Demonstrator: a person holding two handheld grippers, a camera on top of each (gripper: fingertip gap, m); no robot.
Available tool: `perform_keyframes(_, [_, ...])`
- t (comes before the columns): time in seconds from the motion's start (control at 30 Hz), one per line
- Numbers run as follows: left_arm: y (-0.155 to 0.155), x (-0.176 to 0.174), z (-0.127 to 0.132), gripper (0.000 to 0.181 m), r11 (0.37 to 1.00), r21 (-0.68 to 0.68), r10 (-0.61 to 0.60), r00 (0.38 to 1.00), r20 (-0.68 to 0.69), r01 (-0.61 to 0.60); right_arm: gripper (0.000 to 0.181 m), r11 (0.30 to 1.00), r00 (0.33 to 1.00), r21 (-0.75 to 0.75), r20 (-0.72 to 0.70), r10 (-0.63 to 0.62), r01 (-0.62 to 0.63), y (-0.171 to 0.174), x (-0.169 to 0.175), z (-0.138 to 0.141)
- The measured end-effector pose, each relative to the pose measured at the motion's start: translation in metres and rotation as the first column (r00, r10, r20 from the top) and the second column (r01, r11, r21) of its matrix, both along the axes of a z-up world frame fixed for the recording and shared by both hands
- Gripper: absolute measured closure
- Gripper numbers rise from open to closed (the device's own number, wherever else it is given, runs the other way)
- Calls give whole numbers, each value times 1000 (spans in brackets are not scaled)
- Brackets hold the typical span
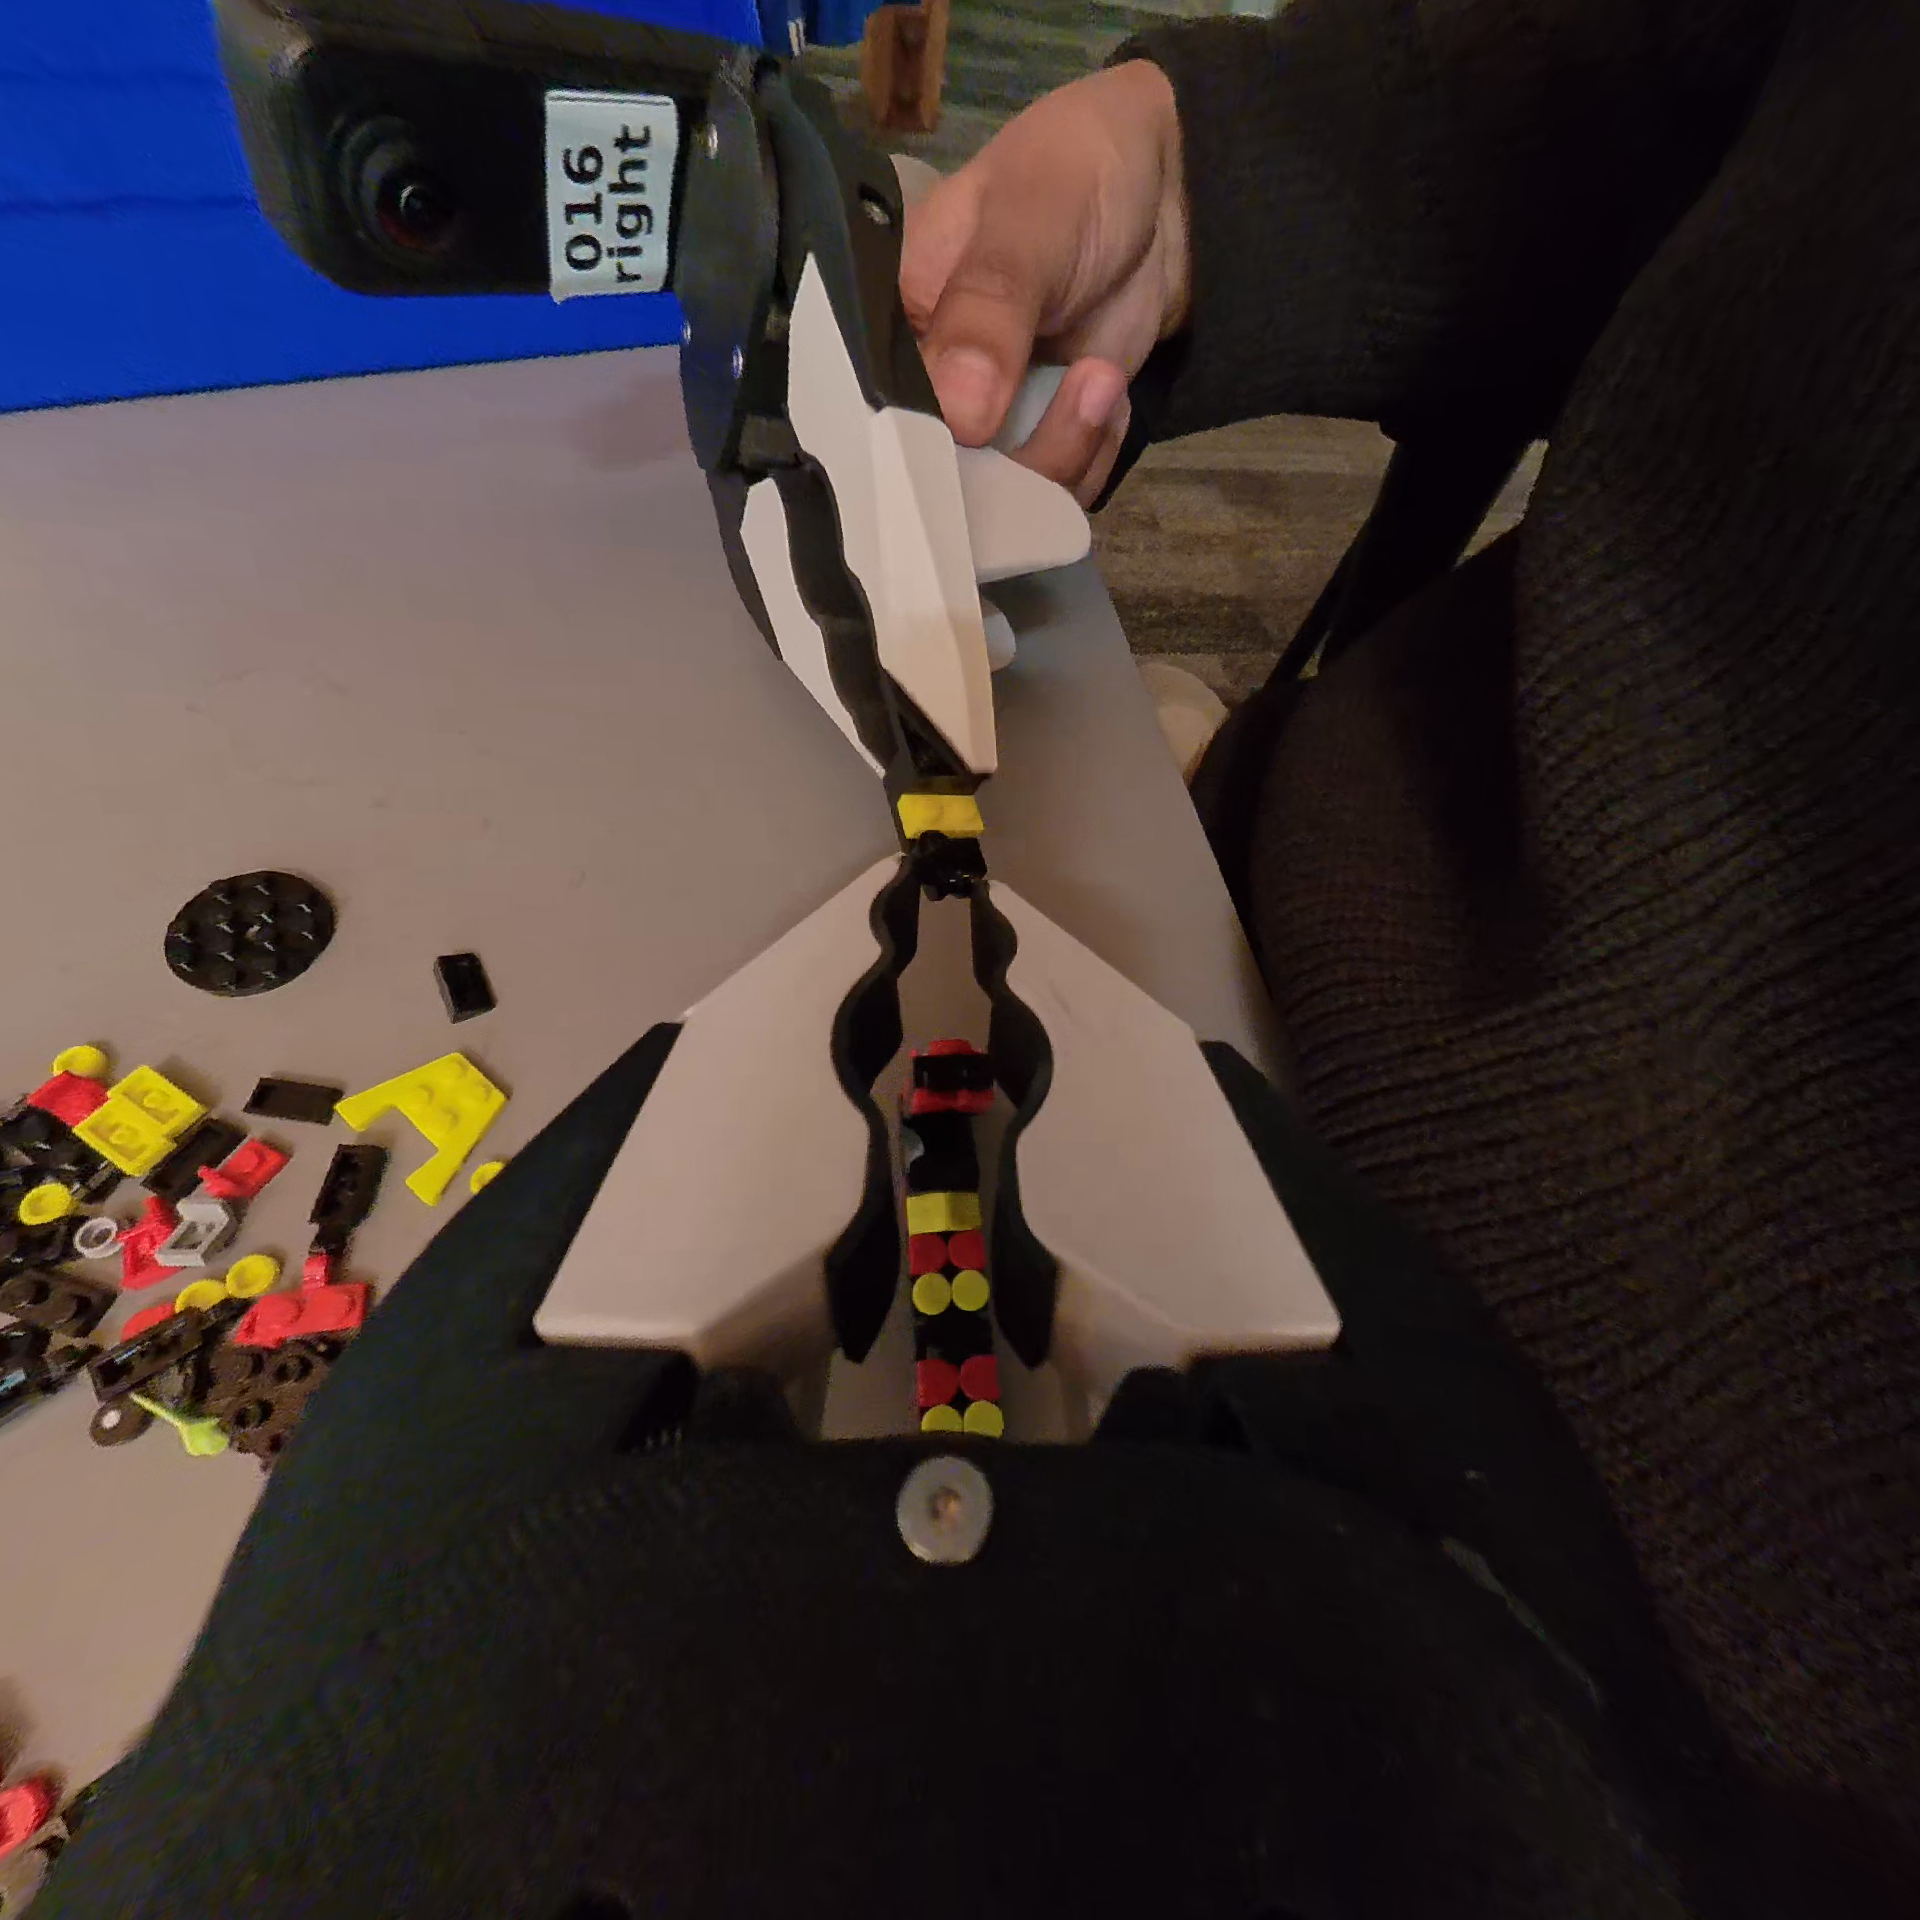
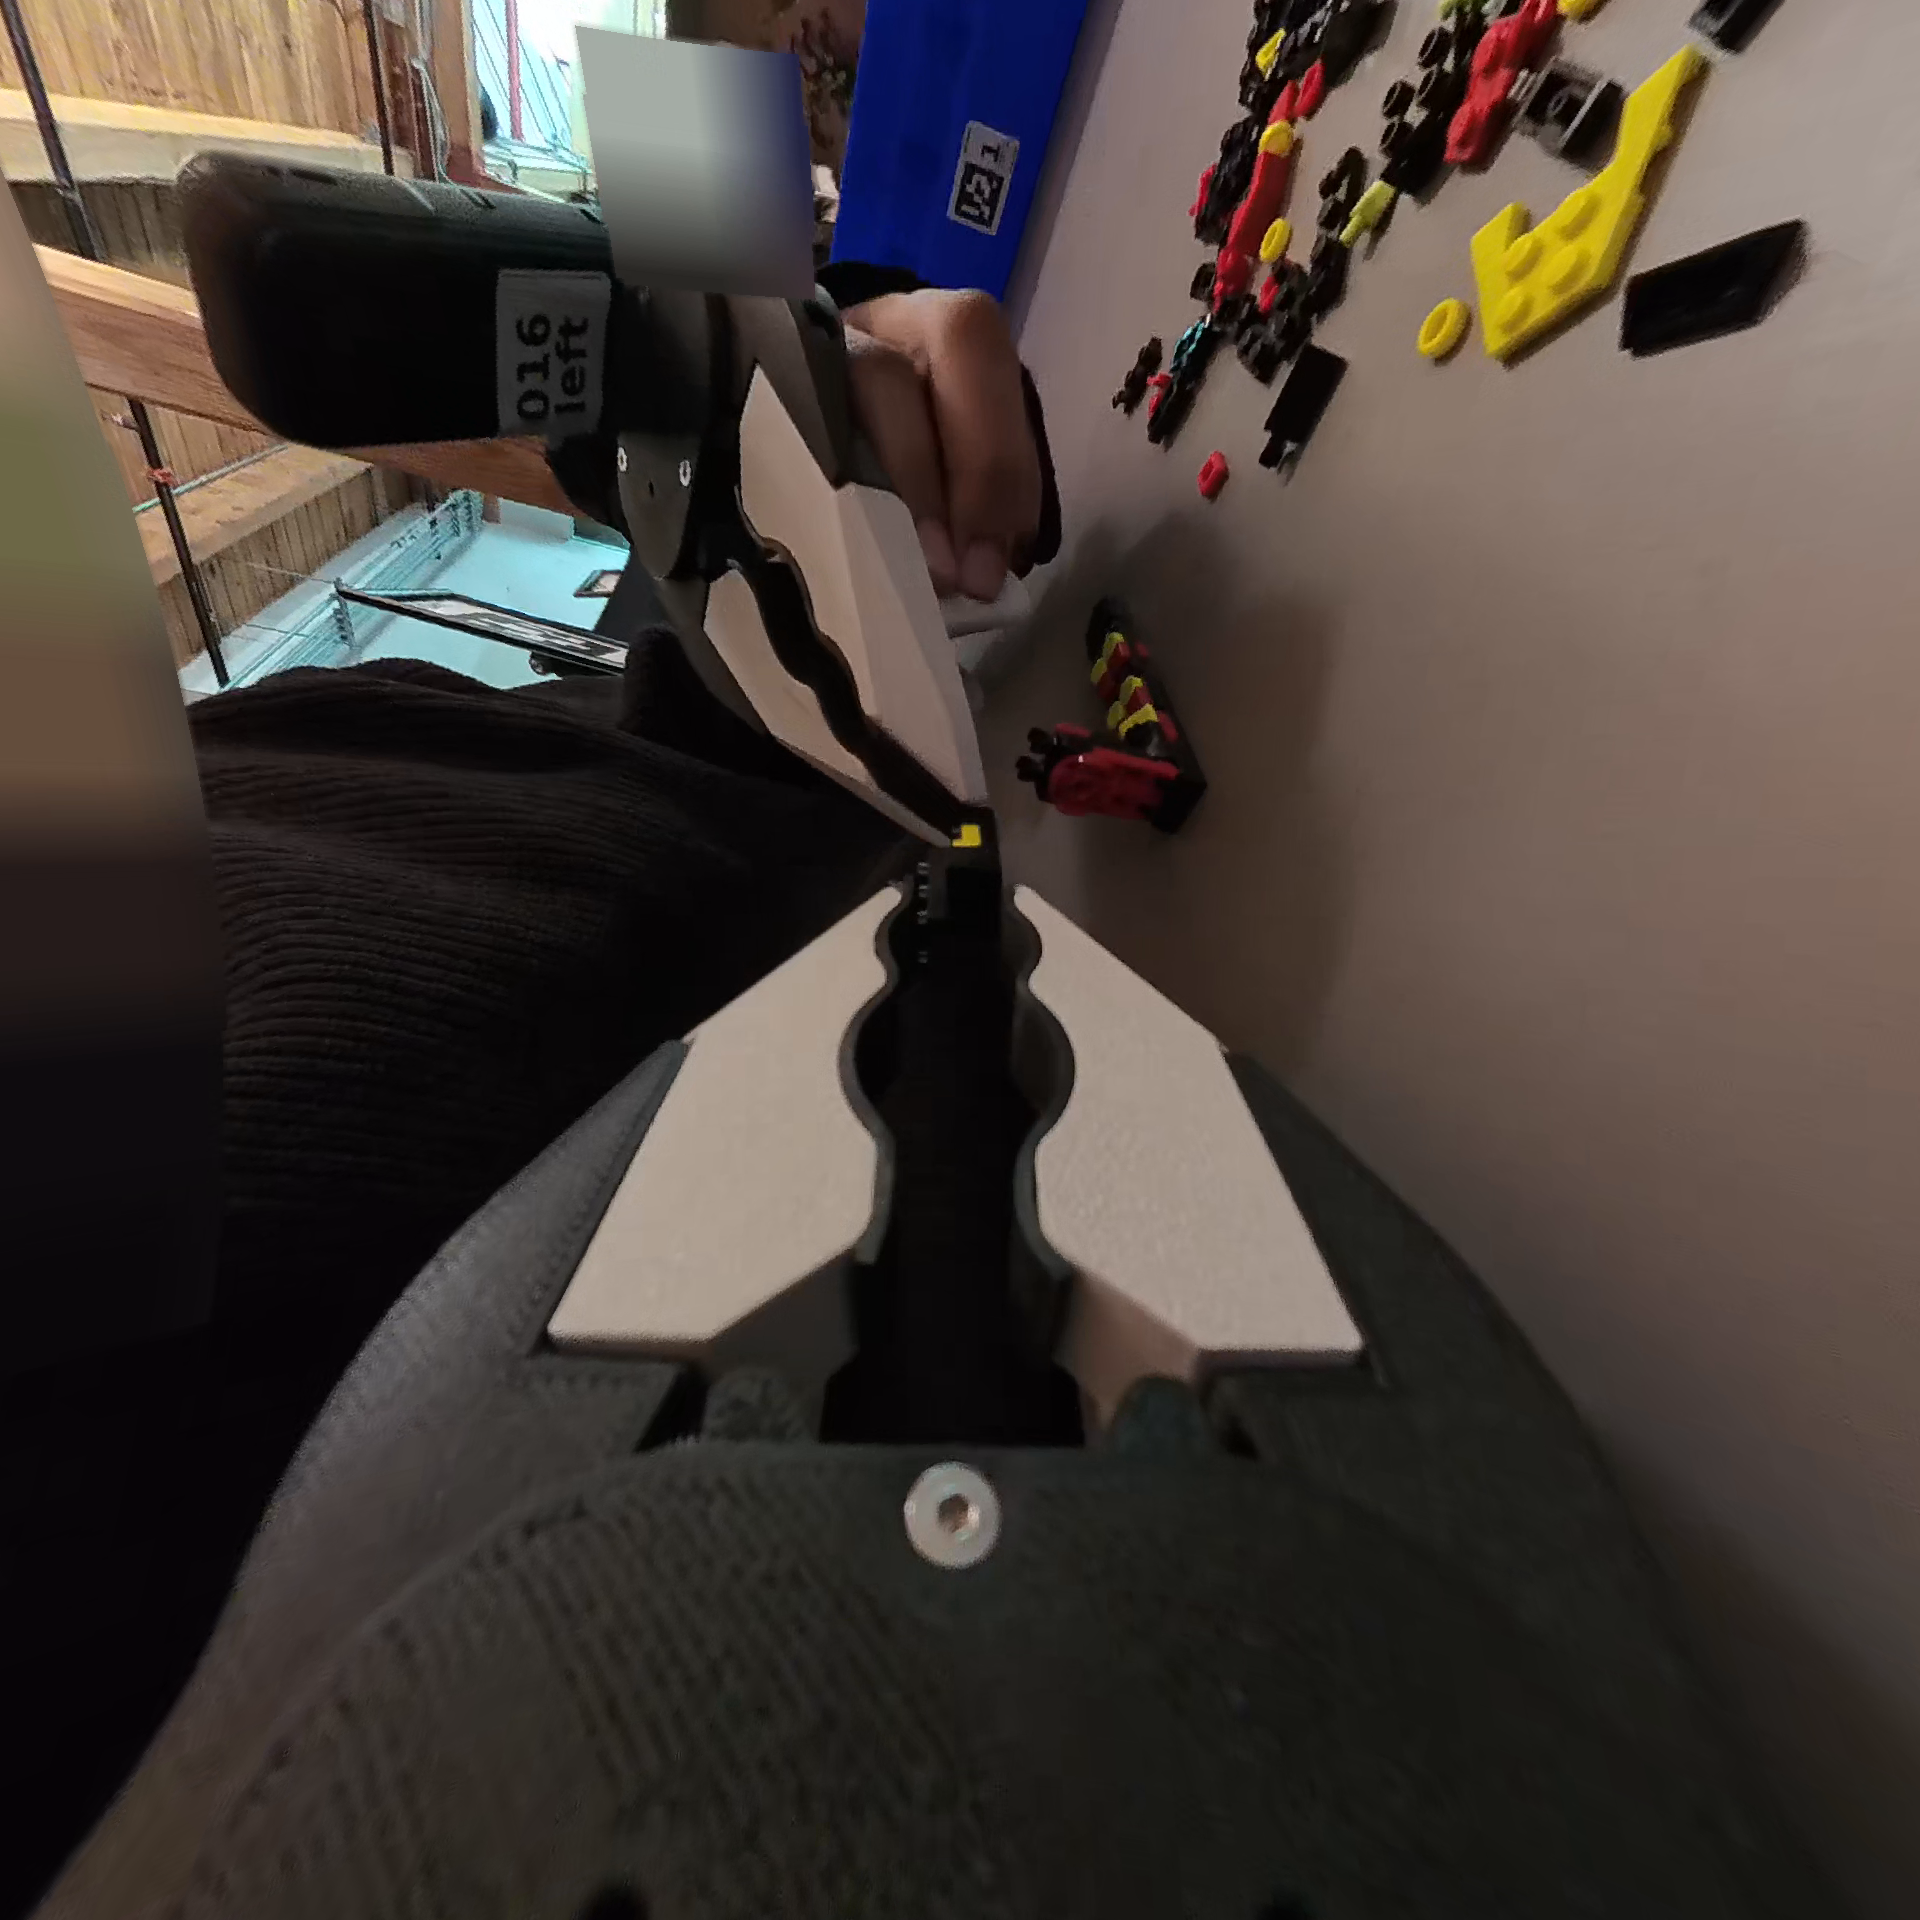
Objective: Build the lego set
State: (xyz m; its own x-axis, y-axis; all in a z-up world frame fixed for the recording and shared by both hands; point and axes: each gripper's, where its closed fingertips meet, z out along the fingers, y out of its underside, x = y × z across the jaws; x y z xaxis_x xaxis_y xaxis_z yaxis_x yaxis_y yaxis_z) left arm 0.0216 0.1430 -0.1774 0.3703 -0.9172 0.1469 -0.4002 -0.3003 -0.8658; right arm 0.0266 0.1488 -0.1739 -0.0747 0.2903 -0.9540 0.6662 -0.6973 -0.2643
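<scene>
Tip to tip above the tabletop [image 1: 416, 675], the left tongs [image 1: 943, 878] pinch a small black piece [image 1: 948, 864] and the right tongs [image 1: 940, 774] clamp a yellow plate [image 1: 940, 814]

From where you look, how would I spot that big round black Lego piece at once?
Start at the grey table in the left wrist view and find the heap of loose red, yellow and black Lego pieces near its left edge. Just beyond the heap, lying apart, is the round black plate: the only large studded disc.
</scene>
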Motion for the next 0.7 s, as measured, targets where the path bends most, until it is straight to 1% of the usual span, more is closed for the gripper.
perform_keyframes(0.2, [7,-8,1,168,999,7,42,999,1,-42,168,1000,1000,-5,6,-22,22,4,-1,-1])
perform_keyframes(0.37, [6,-6,1,166,999,7,35,999,2,-35,168,999,999,-23,-5,-34,34,5,-2,1])
perform_keyframes(0.5, [5,-2,1,167,999,11,32,999,4,-32,168,999,999,-34,-13,-30,30,4,-2,3])
perform_keyframes(0.6, [4,-1,2,172,1000,18,26,1000,6,-26,168,999,1000,-34,-12,-27,27,3,-2,3])
perform_keyframes(0.7, [4,-1,0,172,999,25,24,1000,-4,-24,168,999,1000,-31,-8,-26,26,3,-2,2])
